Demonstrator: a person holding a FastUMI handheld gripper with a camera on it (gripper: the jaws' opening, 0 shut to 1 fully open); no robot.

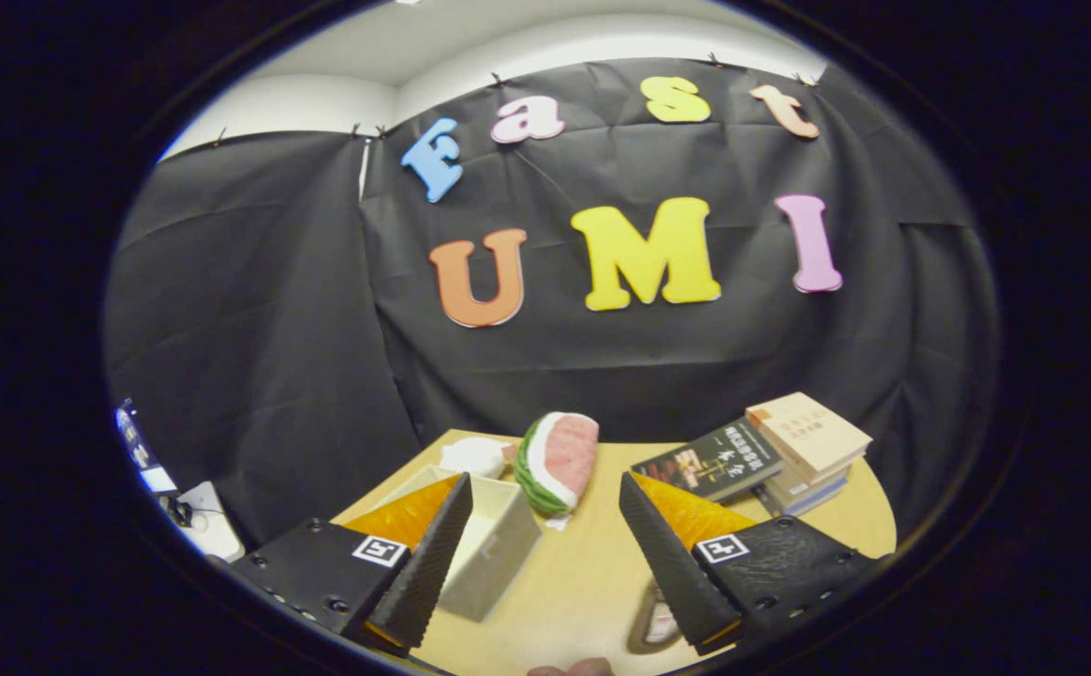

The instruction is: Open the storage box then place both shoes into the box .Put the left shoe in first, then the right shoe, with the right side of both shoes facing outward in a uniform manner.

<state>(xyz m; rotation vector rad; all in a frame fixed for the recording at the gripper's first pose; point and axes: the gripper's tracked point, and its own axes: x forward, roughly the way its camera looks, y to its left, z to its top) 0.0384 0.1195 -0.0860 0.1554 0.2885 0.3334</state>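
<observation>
The claw [545, 554] gapes wide, empty, above the bench [583, 573]; the storage box [489, 545] looks light and stiff, best gripped at its rim.

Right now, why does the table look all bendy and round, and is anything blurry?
In the gripper view the fisheye lens curves the light wooden table and the stacked books; lighting is even and soft, without glare; the watermelon-slice plush toy and open white storage box look fairly sharp; the hand-held gripper hangs open above the table, and the small object by its right finger is too blurred to identify.
</observation>
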